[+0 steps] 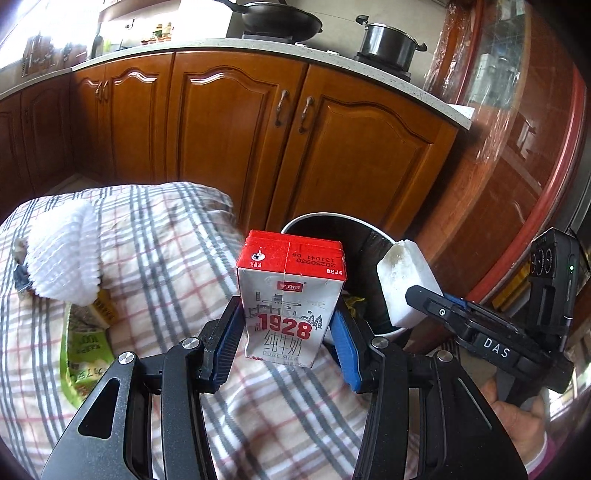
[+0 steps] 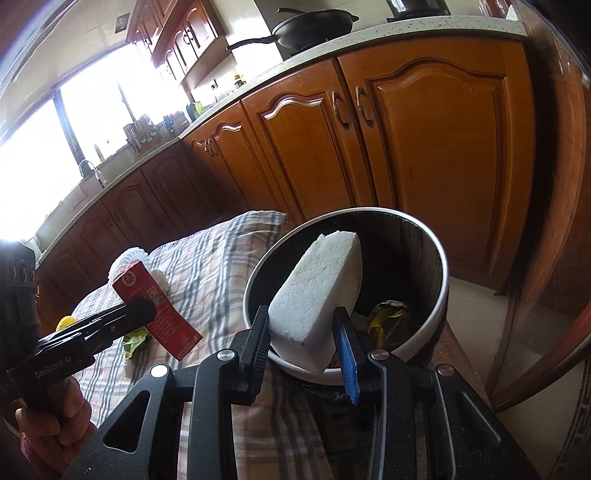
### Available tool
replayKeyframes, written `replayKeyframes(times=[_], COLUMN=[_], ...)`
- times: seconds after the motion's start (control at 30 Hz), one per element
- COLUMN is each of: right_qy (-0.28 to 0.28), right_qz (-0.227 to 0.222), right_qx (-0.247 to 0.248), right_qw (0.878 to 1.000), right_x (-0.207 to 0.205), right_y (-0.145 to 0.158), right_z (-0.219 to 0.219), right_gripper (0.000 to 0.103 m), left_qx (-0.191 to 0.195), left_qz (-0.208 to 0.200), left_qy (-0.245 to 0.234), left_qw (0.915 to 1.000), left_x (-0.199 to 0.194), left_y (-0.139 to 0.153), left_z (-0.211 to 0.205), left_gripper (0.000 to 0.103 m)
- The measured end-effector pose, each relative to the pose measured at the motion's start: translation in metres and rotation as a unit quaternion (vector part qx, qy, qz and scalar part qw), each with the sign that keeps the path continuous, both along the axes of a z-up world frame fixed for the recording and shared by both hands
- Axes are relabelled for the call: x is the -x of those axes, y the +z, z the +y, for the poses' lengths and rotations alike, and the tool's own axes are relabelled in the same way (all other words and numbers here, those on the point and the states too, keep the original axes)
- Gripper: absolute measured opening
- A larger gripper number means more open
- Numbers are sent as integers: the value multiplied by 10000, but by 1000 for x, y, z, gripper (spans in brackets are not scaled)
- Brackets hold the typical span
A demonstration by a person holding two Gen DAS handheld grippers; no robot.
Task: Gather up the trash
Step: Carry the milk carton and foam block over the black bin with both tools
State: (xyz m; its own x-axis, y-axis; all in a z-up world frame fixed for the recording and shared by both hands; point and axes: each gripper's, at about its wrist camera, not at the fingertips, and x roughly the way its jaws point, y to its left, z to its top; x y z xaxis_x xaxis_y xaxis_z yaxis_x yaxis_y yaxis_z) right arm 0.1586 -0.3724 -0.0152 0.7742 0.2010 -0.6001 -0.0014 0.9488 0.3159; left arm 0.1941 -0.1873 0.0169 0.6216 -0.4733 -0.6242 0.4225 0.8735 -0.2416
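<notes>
While the left gripper [image 1: 286,325] has its blue pads pressed on both sides of a red-and-white milk carton [image 1: 290,299], the carton stands upright above the edge of the checked tablecloth [image 1: 155,258], just beside the bin [image 1: 388,240]. Its jaws stand partly closed, no wider than the carton. The right gripper [image 2: 303,325] is clamped on a white foam block [image 2: 317,284], jaws narrowed to the block's thickness; seen from the right wrist, the block hangs tilted over the open mouth of the round, white-rimmed bin [image 2: 439,258], clear of the rim as far as the view lets me judge. Crumpled yellow and green wrappers [image 2: 388,317] lie at the bottom of the bin's dark inside. On the cloth, well to the left of the carton, rest a white foam fruit net [image 1: 62,254] and a green snack packet [image 1: 81,354], the net partly covering a small yellow box [image 1: 105,310]. Behind stand brown wooden cabinets [image 1: 229,129] under a pale countertop [image 1: 207,46], which bears a black wok [image 1: 280,20] and a dark pot [image 1: 388,42]. A hand [image 1: 517,428] grips the right tool's handle at the lower right of the left wrist view
</notes>
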Motion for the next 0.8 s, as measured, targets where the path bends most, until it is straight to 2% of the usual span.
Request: replayKeyframes(times=[0.8], right_qy=[-122], right_qz=[178], right_qx=[152], right_qw=[9997], right_x=[-26], right_y=[-7], right_z=[-36], right_gripper=[34], left_qx=[-192], left_qz=[96], left_qy=[-393], left_qw=[9990], left_x=[-41], left_y=[-6], left_z=[-63], left_gripper=[46])
